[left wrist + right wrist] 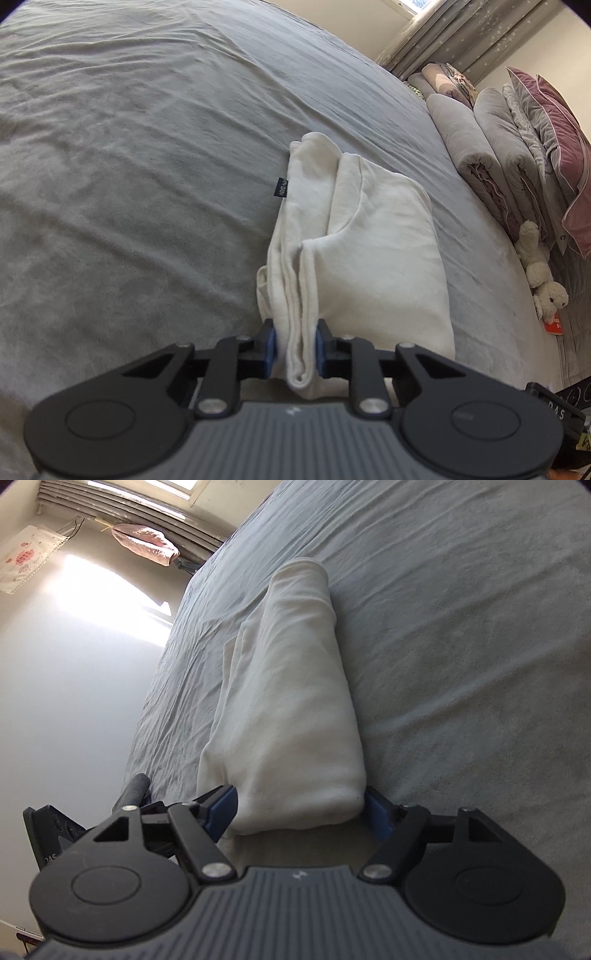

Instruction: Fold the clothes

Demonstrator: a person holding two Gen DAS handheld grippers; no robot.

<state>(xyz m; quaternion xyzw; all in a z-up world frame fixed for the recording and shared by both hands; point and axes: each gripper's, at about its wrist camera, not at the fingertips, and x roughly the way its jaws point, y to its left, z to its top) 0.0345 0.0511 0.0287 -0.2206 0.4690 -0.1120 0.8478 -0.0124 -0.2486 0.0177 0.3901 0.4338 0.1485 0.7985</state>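
A white folded garment (376, 240) lies on the grey bed sheet (129, 147), with a small black label at its left edge. My left gripper (295, 347) is shut on the garment's bunched near edge, and both blue pads press the layered folds. In the right wrist view the same garment (291, 701) runs away from me as a thick roll on the sheet (461, 664). My right gripper (299, 812) stands wide, its blue pads on either side of the roll's near end without squeezing it.
Rolled grey blankets (491, 147), a pink pillow (554, 140) and a white plush toy (539, 273) line the bed's right side below curtains (461, 33). A white wall (74, 683) borders the bed on the left of the right wrist view.
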